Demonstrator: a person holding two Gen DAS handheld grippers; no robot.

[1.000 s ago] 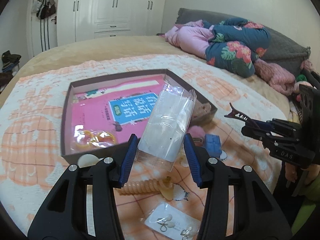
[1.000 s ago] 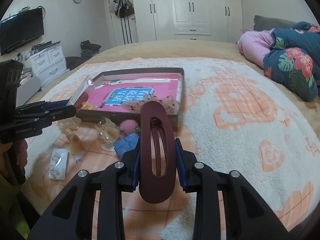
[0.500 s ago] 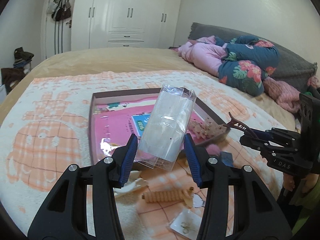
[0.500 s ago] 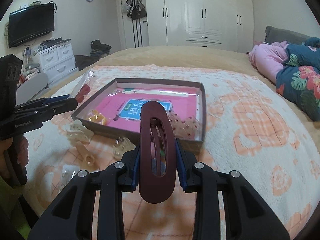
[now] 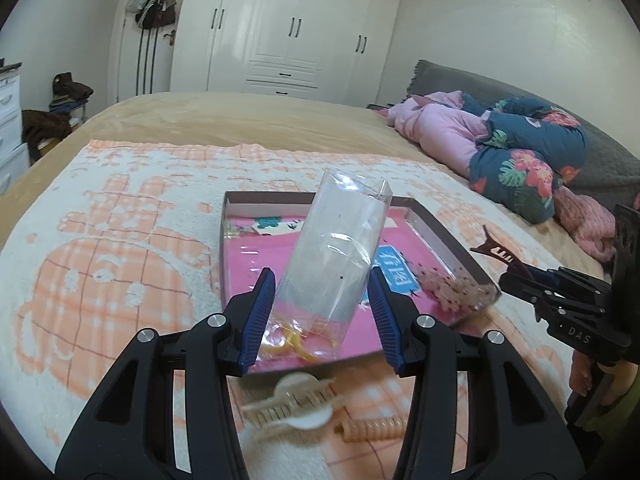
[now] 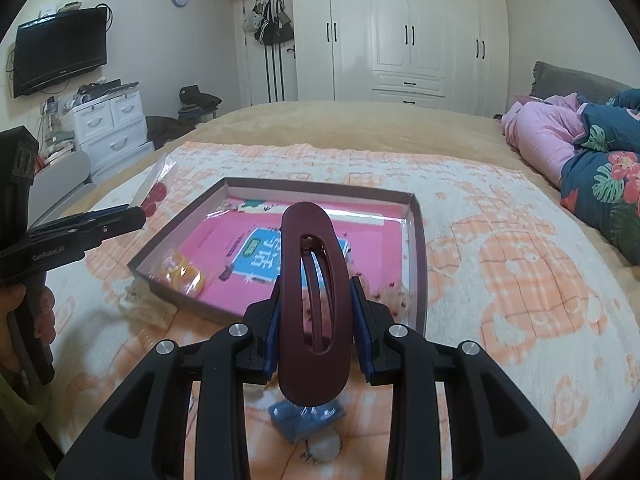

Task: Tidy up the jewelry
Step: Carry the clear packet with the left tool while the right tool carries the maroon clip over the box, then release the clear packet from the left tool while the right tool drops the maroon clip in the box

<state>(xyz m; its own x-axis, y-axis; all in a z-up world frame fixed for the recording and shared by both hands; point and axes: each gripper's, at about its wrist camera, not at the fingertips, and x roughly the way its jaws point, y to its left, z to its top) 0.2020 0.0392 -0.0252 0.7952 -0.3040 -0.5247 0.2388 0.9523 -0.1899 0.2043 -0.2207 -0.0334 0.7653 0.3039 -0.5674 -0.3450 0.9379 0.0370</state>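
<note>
Both your grippers have come closer to the box (image 5: 444, 240) since the earlier frame, and now it lies right in front of them on the blanket (image 5: 120, 248).

Your left gripper (image 5: 322, 312) is partly open and holds a clear bag (image 5: 340, 248) between its pads; the bag stands tilted over the near part of the box.

Your right gripper (image 6: 316, 322) is nearly closed and clamps a dark red clip (image 6: 314, 300), upright, over the near edge of the box.

Inside the box you see a pink book (image 6: 224, 248), a yellow piece (image 6: 182, 272) at its near left corner and a pale fuzzy piece (image 5: 452, 286) at its near right corner.

Just outside the near wall of the box, a cream claw clip (image 5: 296, 400) and a peach spiral tie (image 5: 374, 426) lie on the blanket.
</note>
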